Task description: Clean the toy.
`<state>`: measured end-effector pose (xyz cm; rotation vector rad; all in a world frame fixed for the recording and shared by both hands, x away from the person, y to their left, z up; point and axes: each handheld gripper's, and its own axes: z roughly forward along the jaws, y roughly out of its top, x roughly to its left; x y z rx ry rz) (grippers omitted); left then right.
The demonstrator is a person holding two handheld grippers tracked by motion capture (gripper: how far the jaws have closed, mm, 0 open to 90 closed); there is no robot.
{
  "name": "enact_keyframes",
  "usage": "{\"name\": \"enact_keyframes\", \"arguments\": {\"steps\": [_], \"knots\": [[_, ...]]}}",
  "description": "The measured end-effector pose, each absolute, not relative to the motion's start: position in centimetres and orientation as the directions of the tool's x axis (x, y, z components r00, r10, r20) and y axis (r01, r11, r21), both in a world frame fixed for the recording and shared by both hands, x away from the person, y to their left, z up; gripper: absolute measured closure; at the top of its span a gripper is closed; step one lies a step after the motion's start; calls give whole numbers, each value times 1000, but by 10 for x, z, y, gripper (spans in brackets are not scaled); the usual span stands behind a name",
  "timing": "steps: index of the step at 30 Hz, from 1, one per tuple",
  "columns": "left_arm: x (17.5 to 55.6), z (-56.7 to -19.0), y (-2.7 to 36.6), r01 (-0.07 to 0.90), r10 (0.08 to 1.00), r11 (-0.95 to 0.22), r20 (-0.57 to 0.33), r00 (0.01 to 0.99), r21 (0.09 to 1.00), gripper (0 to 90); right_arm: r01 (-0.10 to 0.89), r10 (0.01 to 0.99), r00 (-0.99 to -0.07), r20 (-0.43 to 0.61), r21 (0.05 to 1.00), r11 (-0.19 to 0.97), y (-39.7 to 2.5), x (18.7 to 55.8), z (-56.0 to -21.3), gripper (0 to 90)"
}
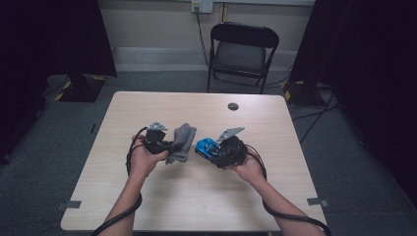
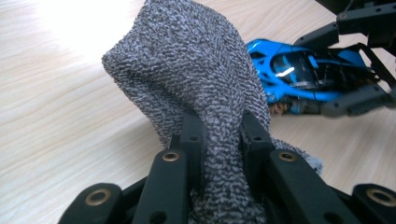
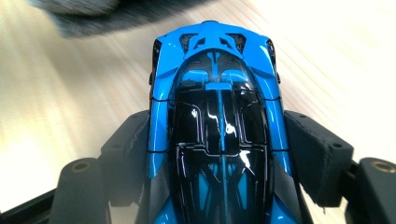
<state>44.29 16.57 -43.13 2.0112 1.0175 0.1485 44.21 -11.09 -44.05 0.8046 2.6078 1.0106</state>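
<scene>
A grey knitted cloth (image 2: 196,79) is pinched between the jaws of my left gripper (image 2: 219,140), which is shut on it. From above, the cloth (image 1: 182,141) hangs down to the table just right of the left gripper (image 1: 169,145). My right gripper (image 3: 217,144) is shut on a blue and black toy car (image 3: 217,116), its jaws against the car's two sides. In the high view the car (image 1: 206,147) points left toward the cloth, held by the right gripper (image 1: 212,151) slightly above the table. In the left gripper view the car (image 2: 303,74) is just beyond the cloth.
The light wooden table (image 1: 196,196) has a small dark round disc (image 1: 233,106) near its far edge. A black folding chair (image 1: 241,54) stands behind the table. Cables trail from both grippers along the forearms.
</scene>
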Motion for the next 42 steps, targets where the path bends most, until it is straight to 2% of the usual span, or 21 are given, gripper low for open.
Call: {"name": "enact_keyframes", "arguments": {"steps": [11,42], "knots": [[443,-440,147,611,658,-341,-282,698,715,754,394,557,-830,-23,683,615,-110,438,-438,281],[421,-448,157,600,633,-358,-286,719,716,754,464,638,-770,-26,663,588,-121,462,-440,281]]}}
